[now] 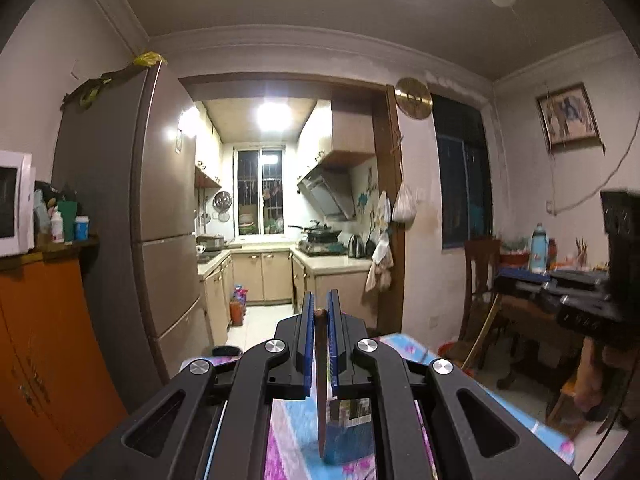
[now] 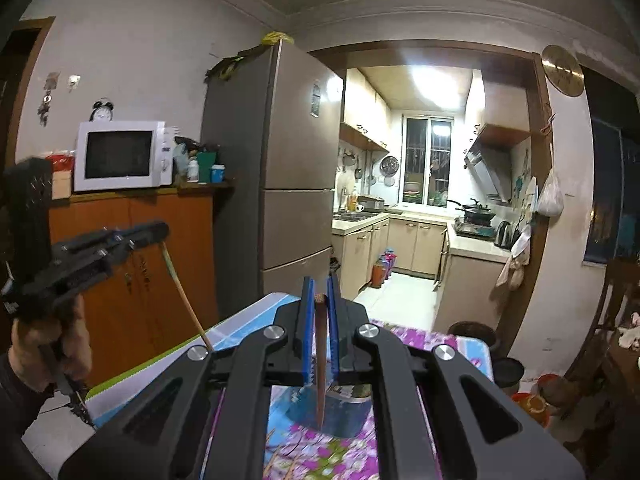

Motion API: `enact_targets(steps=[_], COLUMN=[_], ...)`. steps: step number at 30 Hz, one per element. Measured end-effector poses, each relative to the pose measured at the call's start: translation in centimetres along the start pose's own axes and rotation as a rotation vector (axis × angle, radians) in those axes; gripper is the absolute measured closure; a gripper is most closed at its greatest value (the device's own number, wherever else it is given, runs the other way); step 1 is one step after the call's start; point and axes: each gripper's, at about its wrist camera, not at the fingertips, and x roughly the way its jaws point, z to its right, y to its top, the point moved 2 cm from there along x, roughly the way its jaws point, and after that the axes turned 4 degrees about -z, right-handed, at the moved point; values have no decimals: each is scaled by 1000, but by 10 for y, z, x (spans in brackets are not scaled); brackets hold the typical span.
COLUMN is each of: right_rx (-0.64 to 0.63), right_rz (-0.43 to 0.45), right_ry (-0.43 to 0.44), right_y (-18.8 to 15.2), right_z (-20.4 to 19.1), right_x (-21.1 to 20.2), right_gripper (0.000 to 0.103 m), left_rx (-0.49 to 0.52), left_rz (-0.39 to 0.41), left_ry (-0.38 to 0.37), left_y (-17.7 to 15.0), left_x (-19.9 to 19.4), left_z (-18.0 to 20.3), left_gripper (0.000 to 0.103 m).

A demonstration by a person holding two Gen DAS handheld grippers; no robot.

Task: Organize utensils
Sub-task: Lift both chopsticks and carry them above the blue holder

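Left hand-held gripper [image 1: 321, 312] pinching chopstick [image 1: 321, 380], right hand-held gripper [image 2: 321, 300] pinching another chopstick [image 2: 320, 360]

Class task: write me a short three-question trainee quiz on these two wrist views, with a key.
1. True or false: the right gripper is empty.
2. The left gripper grips: A spoon, B chopstick, C fork.
3. Name the white appliance on the orange cabinet.
Key: 1 false; 2 B; 3 microwave.
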Motion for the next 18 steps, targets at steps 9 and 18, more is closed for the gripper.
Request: enact_targets(steps=[9,18], right_rx=[-18,18], right_rz=[-24,-88], right_ry=[-43,-33], right_y=[30,17], right_z=[23,40], right_x=[46,97], right_gripper=[98,98], left_rx=[8,-21], left_rz=[-11,-122], left_ry=[-25,-93], left_y=[44,21], left_x=[60,137], left_z=[4,0], left_gripper=[95,95])
